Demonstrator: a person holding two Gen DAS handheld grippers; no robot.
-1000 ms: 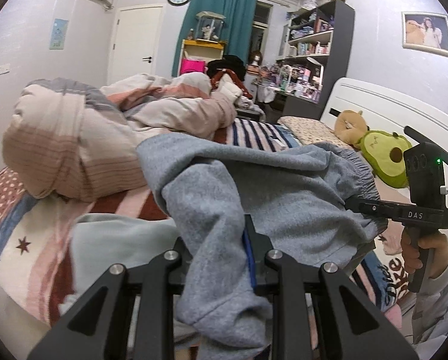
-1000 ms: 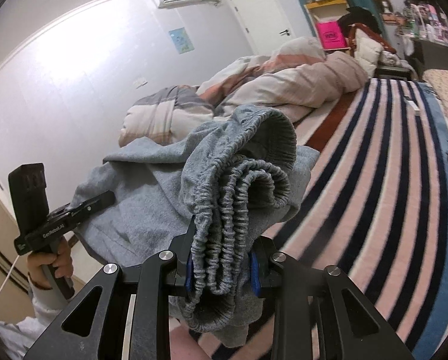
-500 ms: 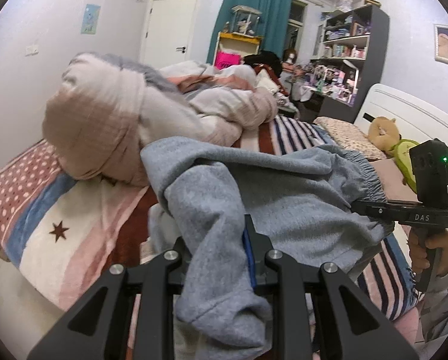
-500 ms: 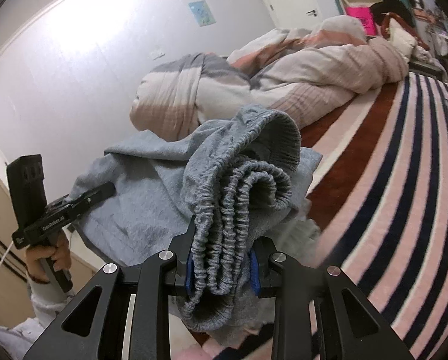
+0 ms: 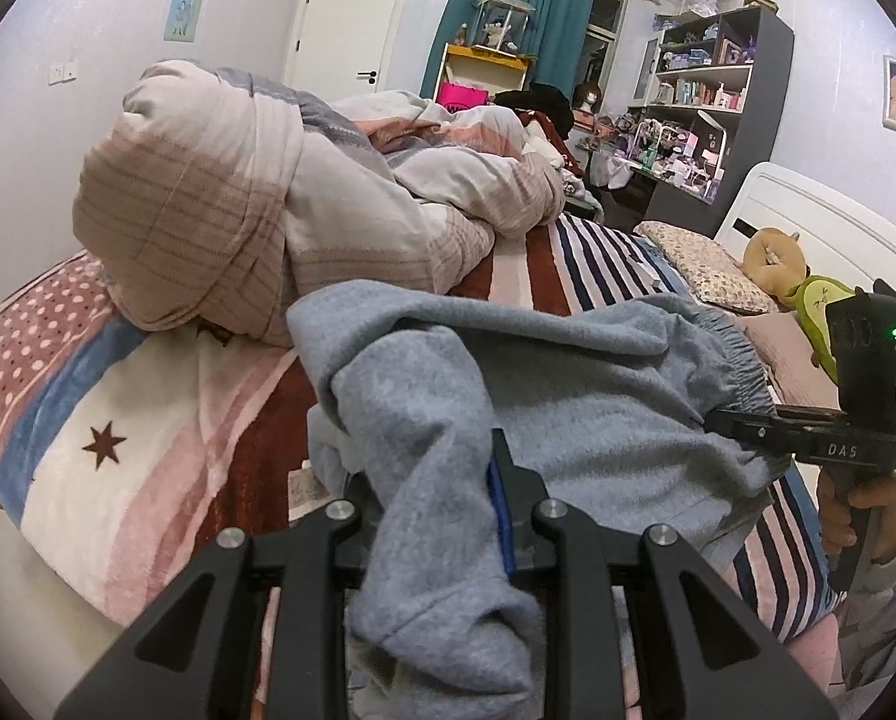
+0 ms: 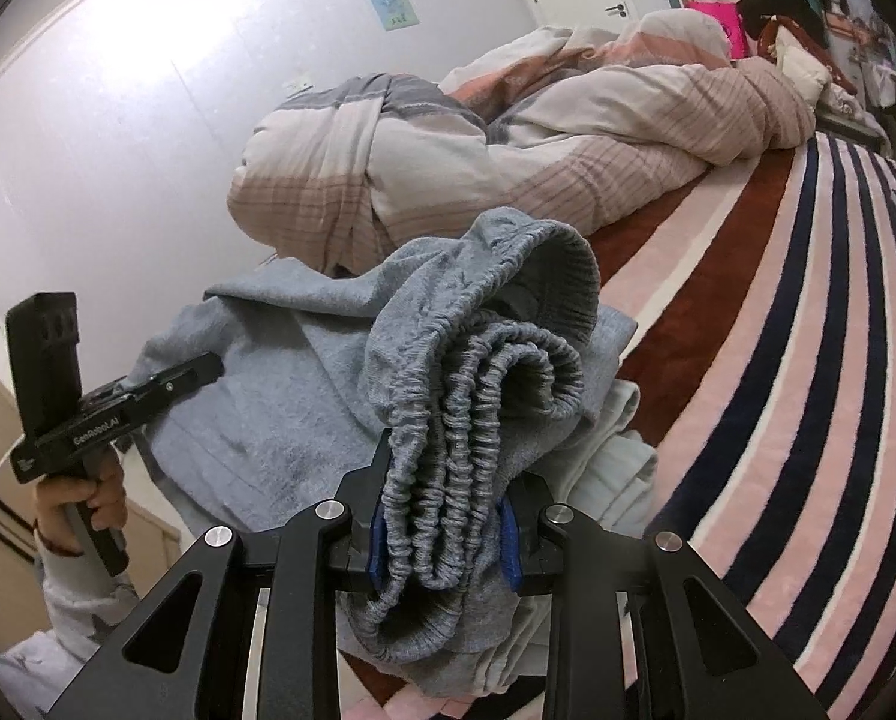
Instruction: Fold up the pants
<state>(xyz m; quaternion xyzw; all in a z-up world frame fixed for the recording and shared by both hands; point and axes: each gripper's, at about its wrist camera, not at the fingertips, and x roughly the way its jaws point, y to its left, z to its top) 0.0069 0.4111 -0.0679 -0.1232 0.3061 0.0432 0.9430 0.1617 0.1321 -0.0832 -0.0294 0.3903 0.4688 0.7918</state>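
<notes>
In the left wrist view, the rolled duvet (image 5: pixel 220 204) fills the upper left of the frame, and the patterned blanket (image 5: pixel 88 420) lies below it. At lower centre, my left gripper (image 5: pixel 442 516) is closed on a bunched fold of the grey pants (image 5: pixel 568 384); the cloth spills over and between the fingers, with one blue pad (image 5: pixel 499 498) visible against it. From there the pants stretch toward the right of the frame, held above the striped bed cover (image 5: pixel 574 252), to the elastic waistband (image 5: pixel 742 354), where my right gripper (image 5: pixel 718 423) bites the edge. In the right wrist view, my left gripper appears at left, the pants span the centre, and the waistband sits gathered in several layers between the clamped fingers. The fabric reads as soft, light fleece, limp and non-slippery; I judge it will sag wherever unsupported. Recommended hold points are the waistband and the leg hems, since these thicker edges resist slipping.
</notes>
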